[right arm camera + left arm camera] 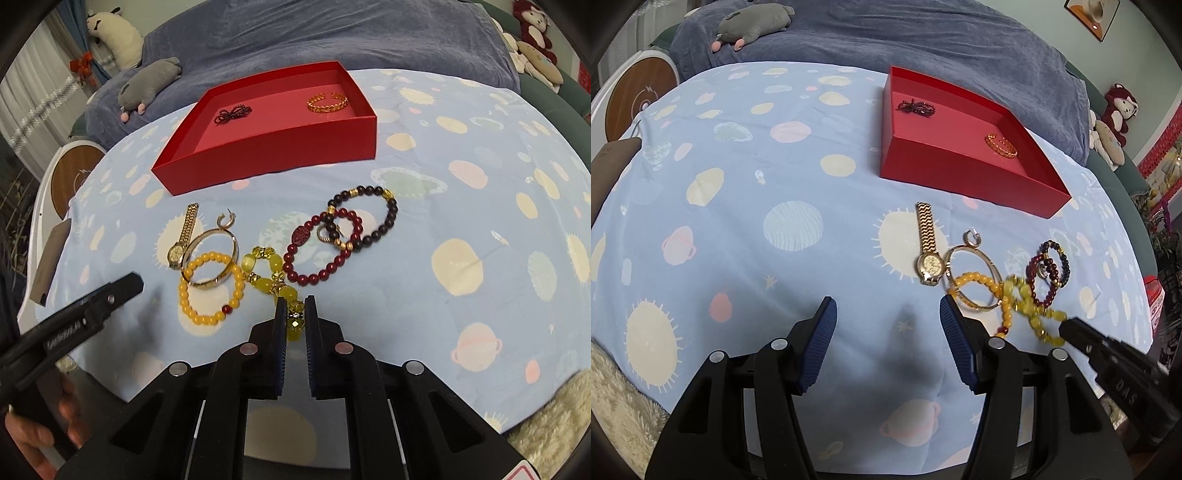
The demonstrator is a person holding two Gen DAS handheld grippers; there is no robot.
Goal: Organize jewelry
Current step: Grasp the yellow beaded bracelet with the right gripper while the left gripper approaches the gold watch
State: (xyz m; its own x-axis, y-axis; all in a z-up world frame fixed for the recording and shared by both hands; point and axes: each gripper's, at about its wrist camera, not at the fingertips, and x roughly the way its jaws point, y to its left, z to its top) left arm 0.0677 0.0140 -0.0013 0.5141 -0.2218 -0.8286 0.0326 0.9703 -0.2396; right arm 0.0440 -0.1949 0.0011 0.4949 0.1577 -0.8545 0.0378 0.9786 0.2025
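Note:
My right gripper (pixel 295 308) is shut on the near end of a yellow-green bead bracelet (pixel 271 271); in the left wrist view that bracelet (pixel 1028 301) looks blurred beside the right gripper (pixel 1065 328). Next to it lie an orange bead bracelet (pixel 210 288), a gold bangle (pixel 208 258), a gold watch (pixel 181 240), an earring (pixel 223 221), a dark red bead bracelet (pixel 325 251) and a dark bead bracelet (pixel 373 218). The red box (pixel 273 147) holds a dark beaded piece (pixel 233 112) and a gold cuff (pixel 327 101). My left gripper (pixel 886 310) stands open over bare cloth.
A light blue planet-print cloth (pixel 738 221) covers the surface. Behind it lies a blue-grey blanket (pixel 332 40) with a grey plush toy (pixel 151 86). Plush toys (pixel 1115 114) sit at the far right. A hand (pixel 33 432) holds the left gripper's handle.

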